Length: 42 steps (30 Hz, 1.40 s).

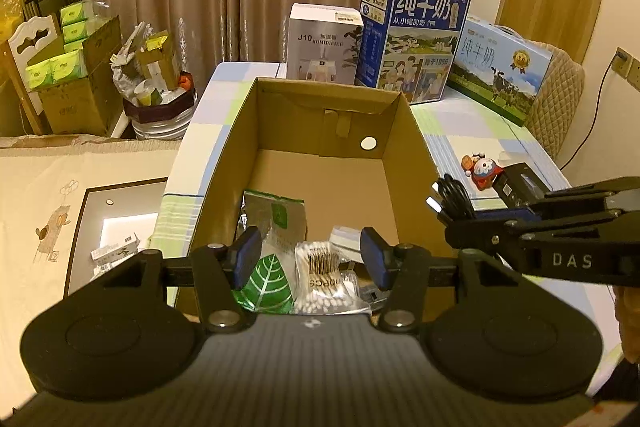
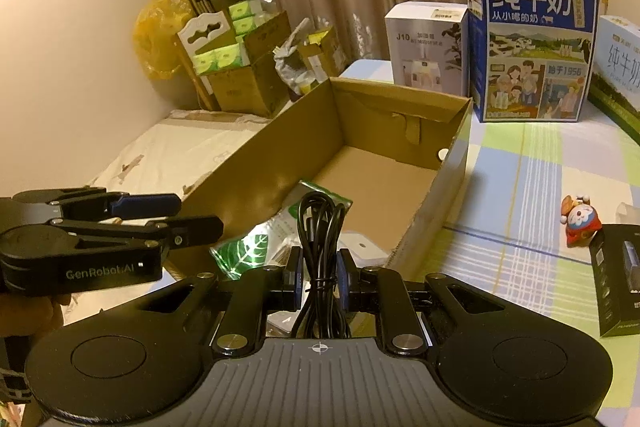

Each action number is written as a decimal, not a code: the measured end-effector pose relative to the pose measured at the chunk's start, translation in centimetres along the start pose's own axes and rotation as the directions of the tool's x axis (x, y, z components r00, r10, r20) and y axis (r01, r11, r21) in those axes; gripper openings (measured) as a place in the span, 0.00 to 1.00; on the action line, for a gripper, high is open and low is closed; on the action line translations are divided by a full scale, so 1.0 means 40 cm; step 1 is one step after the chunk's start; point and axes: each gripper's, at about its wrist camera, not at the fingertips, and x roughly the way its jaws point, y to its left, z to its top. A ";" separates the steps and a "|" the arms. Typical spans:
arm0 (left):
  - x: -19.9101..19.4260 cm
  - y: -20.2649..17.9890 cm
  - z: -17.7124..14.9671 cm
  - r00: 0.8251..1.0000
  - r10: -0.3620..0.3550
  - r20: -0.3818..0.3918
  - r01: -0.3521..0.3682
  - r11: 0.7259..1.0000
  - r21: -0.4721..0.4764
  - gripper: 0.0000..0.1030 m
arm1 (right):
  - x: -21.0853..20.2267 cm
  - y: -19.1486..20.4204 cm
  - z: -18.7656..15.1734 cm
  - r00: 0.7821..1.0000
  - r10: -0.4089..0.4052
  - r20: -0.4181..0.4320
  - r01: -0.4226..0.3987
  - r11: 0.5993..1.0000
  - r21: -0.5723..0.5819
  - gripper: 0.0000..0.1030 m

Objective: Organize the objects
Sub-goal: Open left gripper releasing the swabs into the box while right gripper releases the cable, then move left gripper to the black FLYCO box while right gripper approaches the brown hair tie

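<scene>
Right wrist view: the right gripper (image 2: 318, 277) has its jaws clamped on a bundled black USB cable (image 2: 320, 227), whose loops rise above the pads, over the near end of an open cardboard box (image 2: 436, 195). The left gripper (image 1: 310, 257) hangs just over that same near end, its jaws apart with nothing between them. Below it in the box lie a green leaf-print packet (image 1: 266, 285), a pack of cotton swabs (image 1: 324, 275) and a clear bag with a green label (image 1: 280, 217); the far half of the box floor is bare. The box sits on a tabletop (image 2: 532, 179) under a checked cloth. To its right on the cloth are a small Doraemon figure (image 2: 580, 221) and a black product box (image 2: 618, 285). Behind stand a white humidifier box (image 2: 424, 47) and a blue milk carton (image 2: 536, 43).
</scene>
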 end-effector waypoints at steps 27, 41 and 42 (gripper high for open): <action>-0.075 -0.050 -0.019 0.999 0.001 0.051 0.000 1.000 -0.026 0.77 | -0.155 -0.131 -0.079 0.989 -0.100 0.106 0.075 0.974 0.216 0.50; -0.113 -0.336 -0.011 0.985 -0.153 0.085 0.146 0.986 0.082 0.99 | -0.420 -0.313 -0.284 0.946 -0.307 0.100 0.251 0.894 0.371 0.50; -0.111 -0.356 -0.010 0.983 -0.163 0.080 0.155 0.984 0.090 0.99 | -0.436 -0.321 -0.291 0.942 -0.318 0.107 0.258 0.890 0.375 0.50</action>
